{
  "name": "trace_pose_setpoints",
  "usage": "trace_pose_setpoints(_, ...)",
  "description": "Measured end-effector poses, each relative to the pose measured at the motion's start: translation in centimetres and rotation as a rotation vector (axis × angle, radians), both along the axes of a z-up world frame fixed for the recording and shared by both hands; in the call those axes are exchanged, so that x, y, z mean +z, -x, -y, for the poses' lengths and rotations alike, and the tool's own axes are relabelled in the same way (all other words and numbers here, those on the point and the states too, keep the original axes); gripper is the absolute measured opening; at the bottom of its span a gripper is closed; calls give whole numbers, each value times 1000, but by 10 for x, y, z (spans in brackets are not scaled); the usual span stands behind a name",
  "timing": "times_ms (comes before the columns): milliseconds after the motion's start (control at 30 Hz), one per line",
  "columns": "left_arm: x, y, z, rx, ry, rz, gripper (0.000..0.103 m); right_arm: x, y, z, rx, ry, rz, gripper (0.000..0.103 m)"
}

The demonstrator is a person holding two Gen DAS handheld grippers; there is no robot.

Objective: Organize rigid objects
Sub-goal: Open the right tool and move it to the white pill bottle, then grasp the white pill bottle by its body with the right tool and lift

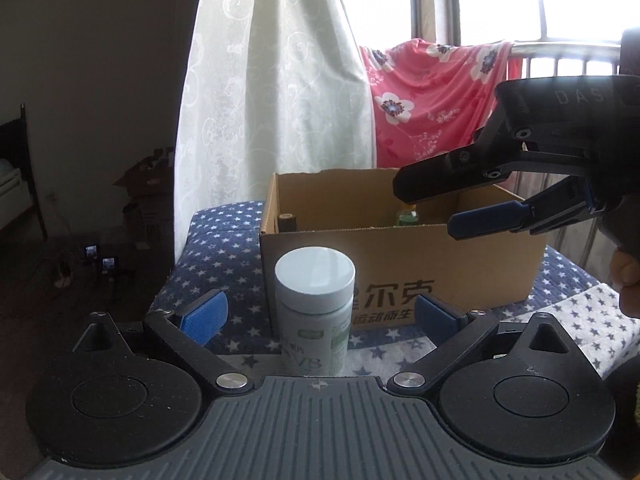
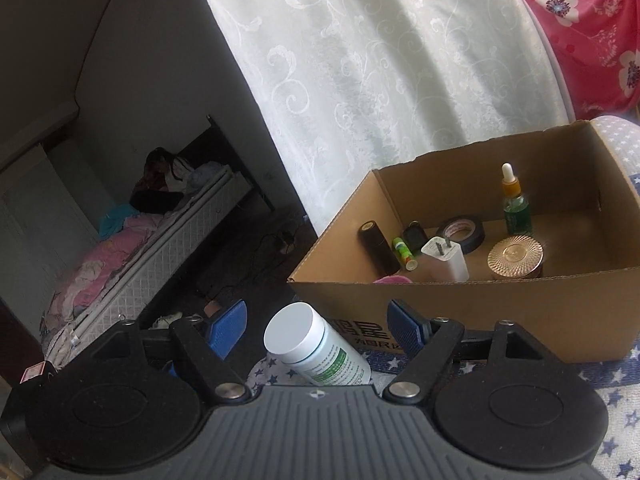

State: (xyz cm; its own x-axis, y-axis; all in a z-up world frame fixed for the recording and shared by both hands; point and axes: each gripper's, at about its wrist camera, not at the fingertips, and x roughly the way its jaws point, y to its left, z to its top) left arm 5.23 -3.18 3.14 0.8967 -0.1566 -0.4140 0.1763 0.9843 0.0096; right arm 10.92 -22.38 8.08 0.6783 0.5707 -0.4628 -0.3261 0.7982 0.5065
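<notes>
— Pill bottle [image 1: 314,308]: upright on star-print cloth [image 1: 224,256], just before cardboard box [image 1: 400,276].
— Left gripper [image 1: 320,314]?
— Spread wide around it, pads apart from it.
— Right gripper [image 2: 318,326]?
— Open, empty.

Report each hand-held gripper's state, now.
Left hand-held gripper: open around the white-capped bottle, not gripping.
Right hand-held gripper: open, holding nothing.

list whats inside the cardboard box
In the cardboard box: a dropper bottle, black tape roll, white charger plug, gold-lidded jar, dark cylinder, small green tube. The near wall hides most of a pink item.
</notes>
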Motion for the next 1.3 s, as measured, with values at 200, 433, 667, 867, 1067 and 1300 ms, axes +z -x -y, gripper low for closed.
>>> trace_pose_setpoints(200,-28,-18,2,7,-24,-34,95,-16,-13,-46,27,163,-22,80)
trace_pose_setpoints(433,-40,-28,3,18,-38,-43,76,-26,-23,-69,61,234,-45,80)
trace_pose_setpoints(667,-40,-31,-2,38,1,-80,54,-31,-29,-73,65,216,-53,67)
trace_pose_setpoints(867,-32,-19,1,38,3,-76,53,-26,-21,-68,65,180,-55,64)
trace_pose_setpoints(1067,-27,-4,21,-13,-16,-73,53,-20,-5,-52,38,167,-80,64)
trace_pose_setpoints(1300,-22,9,42,-87,-10,-63,53,-13,14,-31,-23,179,-77,64)
